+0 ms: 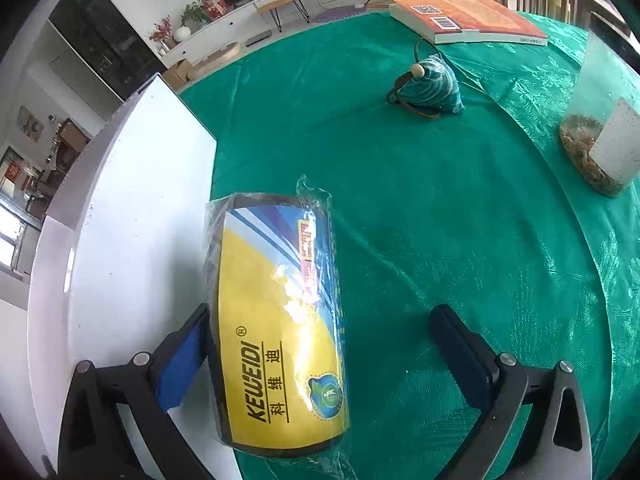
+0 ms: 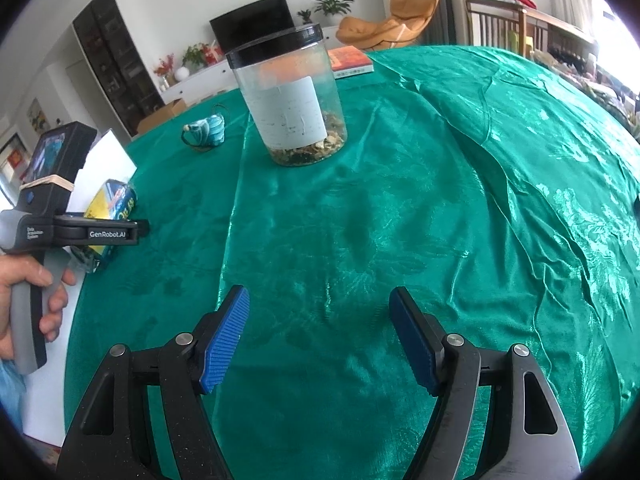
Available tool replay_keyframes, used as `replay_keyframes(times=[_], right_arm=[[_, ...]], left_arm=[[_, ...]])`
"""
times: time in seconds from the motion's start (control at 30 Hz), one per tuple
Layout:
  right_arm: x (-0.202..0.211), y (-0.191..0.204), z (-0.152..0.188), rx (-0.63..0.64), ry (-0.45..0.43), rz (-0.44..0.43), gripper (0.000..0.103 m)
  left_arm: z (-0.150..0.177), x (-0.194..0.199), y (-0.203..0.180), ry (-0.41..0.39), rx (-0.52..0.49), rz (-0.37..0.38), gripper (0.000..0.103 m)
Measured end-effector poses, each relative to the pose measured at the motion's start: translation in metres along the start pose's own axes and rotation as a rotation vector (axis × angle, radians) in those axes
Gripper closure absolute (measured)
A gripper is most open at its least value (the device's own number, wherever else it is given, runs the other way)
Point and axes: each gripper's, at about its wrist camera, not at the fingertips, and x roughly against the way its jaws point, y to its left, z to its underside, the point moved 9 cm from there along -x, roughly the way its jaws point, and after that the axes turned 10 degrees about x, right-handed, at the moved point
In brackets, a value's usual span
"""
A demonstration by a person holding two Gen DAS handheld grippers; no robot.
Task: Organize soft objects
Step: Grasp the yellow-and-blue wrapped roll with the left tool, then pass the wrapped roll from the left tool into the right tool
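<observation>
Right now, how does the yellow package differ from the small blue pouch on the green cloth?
The yellow package is long, printed and wrapped in clear plastic; the blue pouch is small, patterned cloth with a cord and a bead. The package lies between the open fingers of the left gripper, half on a white board; the pouch sits farther off, untouched. Both rest on the table.

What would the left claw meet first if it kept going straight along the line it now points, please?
Most likely the yellow and blue plastic-wrapped pack. It already lies between the open fingers of the left claw, close against the left pad and clear of the right one. Beneath it is the green tablecloth; exact depth is unclear.
</observation>
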Motion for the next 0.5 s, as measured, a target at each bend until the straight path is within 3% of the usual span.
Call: replay_keyframes(times=[0.07,0.1,0.13,0.2,0.27,0.3,0.4,0.5], right_arm=[[0.002,-0.002,-0.001,-0.009,-0.009,-0.002,0.028],[0.003,-0.003,-0.002,-0.013,-0.013,-0.004,0.028],[0.004,-0.004,-0.002,-0.017,-0.017,-0.005,0.028],[0.005,-0.004,-0.003,-0.023,-0.023,-0.007,0.028],[0.007,-0.005,-0.005,-0.029,-0.033,-0.006,0.028],[0.008,-0.006,-0.006,-0.031,-0.039,-0.005,0.028],[0.017,-0.013,-0.01,-0.056,-0.081,0.009,0.028],[0.03,-0.031,-0.015,-0.119,-0.135,0.037,0.028]], left_arm=[[-0.001,0.0,0.007,-0.003,0.037,0.023,0.019],[-0.002,0.001,0.015,-0.006,0.064,0.016,0.046],[-0.004,0.002,0.022,-0.007,0.092,0.031,0.052],[-0.003,0.006,0.027,0.024,0.168,0.154,0.053],[0.003,0.014,0.024,0.027,0.169,0.197,0.053],[0.011,0.022,0.013,0.033,0.158,0.256,0.053],[0.042,0.049,-0.047,0.069,0.074,0.424,0.053],[0.073,0.08,-0.116,0.07,-0.061,0.527,0.053]])
